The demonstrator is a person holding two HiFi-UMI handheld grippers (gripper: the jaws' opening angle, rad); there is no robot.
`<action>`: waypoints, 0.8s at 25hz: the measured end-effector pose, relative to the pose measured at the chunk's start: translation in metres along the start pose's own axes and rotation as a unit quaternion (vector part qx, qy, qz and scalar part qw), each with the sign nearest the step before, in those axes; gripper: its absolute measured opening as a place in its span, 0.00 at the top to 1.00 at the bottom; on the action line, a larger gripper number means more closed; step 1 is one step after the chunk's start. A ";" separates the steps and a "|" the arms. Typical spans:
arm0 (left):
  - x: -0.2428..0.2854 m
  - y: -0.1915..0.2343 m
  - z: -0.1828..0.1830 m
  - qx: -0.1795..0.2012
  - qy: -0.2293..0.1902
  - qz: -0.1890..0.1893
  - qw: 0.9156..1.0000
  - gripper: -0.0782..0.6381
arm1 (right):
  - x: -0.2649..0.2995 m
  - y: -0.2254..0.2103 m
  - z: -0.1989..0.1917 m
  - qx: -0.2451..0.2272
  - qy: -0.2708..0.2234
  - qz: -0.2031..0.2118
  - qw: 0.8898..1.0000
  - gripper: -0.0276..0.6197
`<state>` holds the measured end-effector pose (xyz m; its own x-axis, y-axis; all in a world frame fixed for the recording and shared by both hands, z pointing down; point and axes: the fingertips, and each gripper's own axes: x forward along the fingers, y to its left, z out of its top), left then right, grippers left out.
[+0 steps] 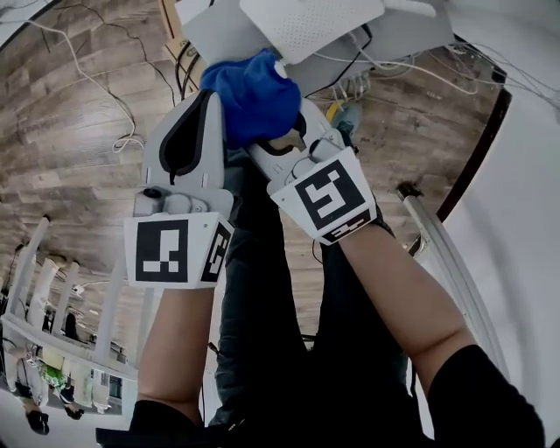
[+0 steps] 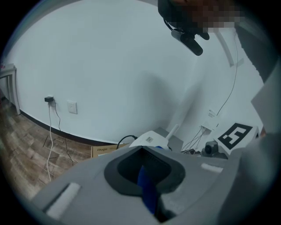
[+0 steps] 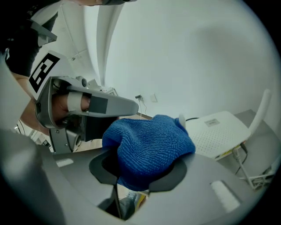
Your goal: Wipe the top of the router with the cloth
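The blue cloth (image 1: 254, 92) is bunched up between my two grippers, just in front of the white router (image 1: 311, 26) at the top of the head view. My left gripper (image 1: 213, 103) is shut on the cloth's left side; only a thin blue strip (image 2: 147, 189) shows between its jaws. On the other side, my right gripper (image 1: 287, 131) is shut on the cloth, which bulges above its jaws (image 3: 147, 145). The cloth is close to the router (image 3: 217, 132), but contact with its perforated top cannot be made out. One white antenna (image 3: 262, 110) stands up.
The router rests on a grey surface (image 1: 411, 35) against a white wall, with several cables (image 1: 359, 83) hanging behind it. A cardboard box (image 2: 103, 150) sits on the wooden floor (image 1: 61, 131). A wall socket (image 2: 71, 107) and a white rack (image 1: 52, 324) are off to the left.
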<state>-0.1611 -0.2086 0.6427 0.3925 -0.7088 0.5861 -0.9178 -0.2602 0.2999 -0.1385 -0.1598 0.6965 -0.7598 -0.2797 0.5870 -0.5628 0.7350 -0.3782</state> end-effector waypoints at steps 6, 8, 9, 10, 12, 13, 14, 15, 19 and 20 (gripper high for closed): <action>-0.017 -0.039 0.085 0.026 -0.040 -0.021 0.999 0.89 | -0.052 0.012 0.084 -0.042 -0.026 0.004 0.999 0.71; -0.027 -0.056 0.118 0.036 -0.058 -0.031 0.997 0.89 | -0.074 0.010 0.114 -0.056 -0.038 -0.005 0.998 0.71; -0.032 -0.064 0.135 0.042 -0.067 -0.035 0.996 0.89 | -0.086 0.008 0.129 -0.063 -0.044 -0.012 0.997 0.71; -0.039 -0.072 0.151 0.047 -0.076 -0.038 0.995 0.89 | -0.099 0.007 0.144 -0.069 -0.051 -0.020 0.996 0.71; -0.055 -0.089 0.187 0.057 -0.094 -0.044 0.993 0.89 | -0.127 0.007 0.175 -0.078 -0.065 -0.037 0.994 0.71; -0.065 -0.099 0.206 0.061 -0.104 -0.047 0.992 0.89 | -0.144 0.009 0.192 -0.078 -0.072 -0.046 0.993 0.71; -0.079 -0.111 0.225 0.065 -0.112 -0.050 0.990 0.89 | -0.164 0.013 0.209 -0.076 -0.081 -0.055 0.992 0.71; -0.095 -0.125 0.245 0.069 -0.120 -0.053 0.989 0.89 | -0.187 0.020 0.226 -0.073 -0.091 -0.064 0.991 0.71; -0.157 -0.176 0.342 0.101 -0.174 -0.057 0.978 0.89 | -0.286 0.034 0.309 -0.061 -0.157 -0.097 0.981 0.71; -0.169 -0.186 0.367 0.113 -0.192 -0.055 0.973 0.89 | -0.308 0.034 0.331 -0.063 -0.180 -0.102 0.976 0.71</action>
<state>-0.0791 -0.2809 0.2113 0.4778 -0.8498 0.2227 -0.8782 -0.4553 0.1467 -0.0313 -0.2533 0.2657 -0.7142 -0.6101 0.3431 -0.6868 0.7053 -0.1758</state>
